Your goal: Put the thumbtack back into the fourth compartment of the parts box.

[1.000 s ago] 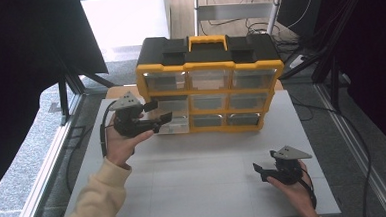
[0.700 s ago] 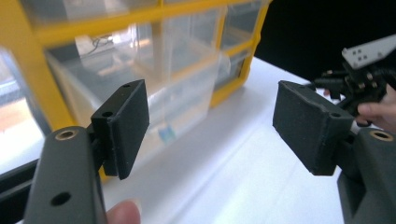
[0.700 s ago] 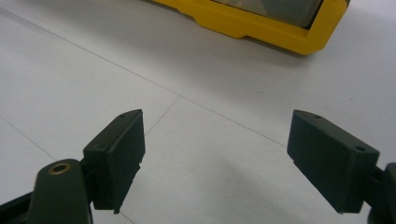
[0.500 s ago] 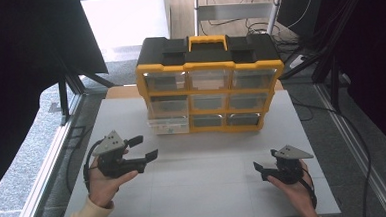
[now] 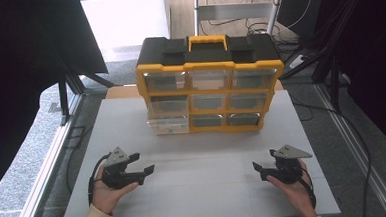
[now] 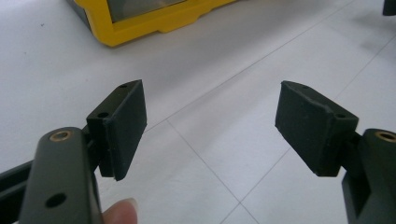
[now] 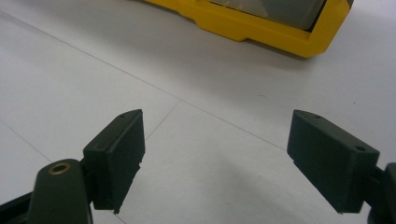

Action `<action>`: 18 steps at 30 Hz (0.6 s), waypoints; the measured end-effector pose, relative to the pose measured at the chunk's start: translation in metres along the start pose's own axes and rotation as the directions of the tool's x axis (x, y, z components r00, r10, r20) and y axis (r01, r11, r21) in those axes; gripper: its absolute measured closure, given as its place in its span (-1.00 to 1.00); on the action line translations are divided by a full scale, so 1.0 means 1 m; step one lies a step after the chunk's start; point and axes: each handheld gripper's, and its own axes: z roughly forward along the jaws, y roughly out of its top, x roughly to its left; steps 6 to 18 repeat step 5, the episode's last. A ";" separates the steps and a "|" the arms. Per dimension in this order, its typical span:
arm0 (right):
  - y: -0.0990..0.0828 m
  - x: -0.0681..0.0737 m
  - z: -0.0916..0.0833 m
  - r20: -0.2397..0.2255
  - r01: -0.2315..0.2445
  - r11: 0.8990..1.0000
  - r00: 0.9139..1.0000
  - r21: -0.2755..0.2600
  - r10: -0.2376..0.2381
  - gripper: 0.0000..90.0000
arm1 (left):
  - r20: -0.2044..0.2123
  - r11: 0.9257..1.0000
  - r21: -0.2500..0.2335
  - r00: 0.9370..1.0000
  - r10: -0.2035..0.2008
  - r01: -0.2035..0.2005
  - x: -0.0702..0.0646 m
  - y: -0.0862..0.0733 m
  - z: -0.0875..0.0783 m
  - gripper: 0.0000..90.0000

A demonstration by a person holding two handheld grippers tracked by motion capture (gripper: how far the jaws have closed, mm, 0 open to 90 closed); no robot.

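While both grippers rest empty, note organizer (image 5: 210, 82): yellow-black drawer cabinet upright at far middle of desk (image 5: 200, 188), well apart from both hands. Left gripper (image 5: 145, 162) sits near-left of organizer, jaws wide, just been opening, nothing between. Right gripper (image 5: 258, 168) near-right of organizer, jaws wide too. Bottom-left drawer (image 5: 168, 126) juts out from organizer's front. Likely rigid plastic, smooth, light drawer, heavy cabinet; pinch your gripper on drawer's front lip, pull straight.

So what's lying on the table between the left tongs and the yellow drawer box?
Nothing. In the high view, the white table is bare between the left tongs and the yellow drawer box; its bottom-left drawer sticks out a little.
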 end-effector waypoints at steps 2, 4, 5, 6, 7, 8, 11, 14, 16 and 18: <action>0.000 0.000 0.000 0.000 0.001 1.000 1.000 0.001 -0.001 -0.56 | -0.003 1.000 -0.005 1.000 0.000 0.000 0.000 0.000 -0.001 -0.46; 0.000 0.000 0.000 -0.002 0.000 1.000 1.000 0.000 0.000 -0.57 | -0.005 1.000 -0.011 1.000 -0.002 0.002 0.000 0.001 -0.002 -0.46; 0.000 0.000 0.000 -0.003 0.001 1.000 1.000 -0.001 -0.001 -0.57 | -0.006 1.000 -0.012 1.000 -0.002 0.002 0.000 0.001 -0.002 -0.47; 0.000 0.000 0.000 -0.003 0.001 1.000 1.000 -0.001 -0.001 -0.57 | -0.006 1.000 -0.012 1.000 -0.002 0.002 0.000 0.001 -0.002 -0.47; 0.000 0.000 0.000 -0.003 0.001 1.000 1.000 -0.001 -0.001 -0.57 | -0.006 1.000 -0.012 1.000 -0.002 0.002 0.000 0.001 -0.002 -0.47; 0.000 0.000 0.000 -0.003 0.001 1.000 1.000 -0.001 -0.001 -0.57 | -0.006 1.000 -0.012 1.000 -0.002 0.002 0.000 0.001 -0.002 -0.47; 0.000 0.000 0.000 -0.003 0.001 1.000 1.000 -0.001 -0.001 -0.57 | -0.006 1.000 -0.012 1.000 -0.002 0.002 0.000 0.001 -0.002 -0.47; 0.000 0.000 0.000 -0.003 0.001 1.000 1.000 -0.001 -0.001 -0.57 | -0.006 1.000 -0.012 1.000 -0.002 0.002 0.000 0.001 -0.002 -0.47; 0.000 0.000 0.000 -0.003 0.001 1.000 1.000 -0.001 -0.001 -0.57 | -0.006 1.000 -0.012 1.000 -0.002 0.002 0.000 0.001 -0.002 -0.47; 0.000 0.000 0.000 -0.003 0.001 1.000 1.000 -0.001 -0.001 -0.57 | -0.006 1.000 -0.012 1.000 -0.002 0.002 0.000 0.001 -0.002 -0.47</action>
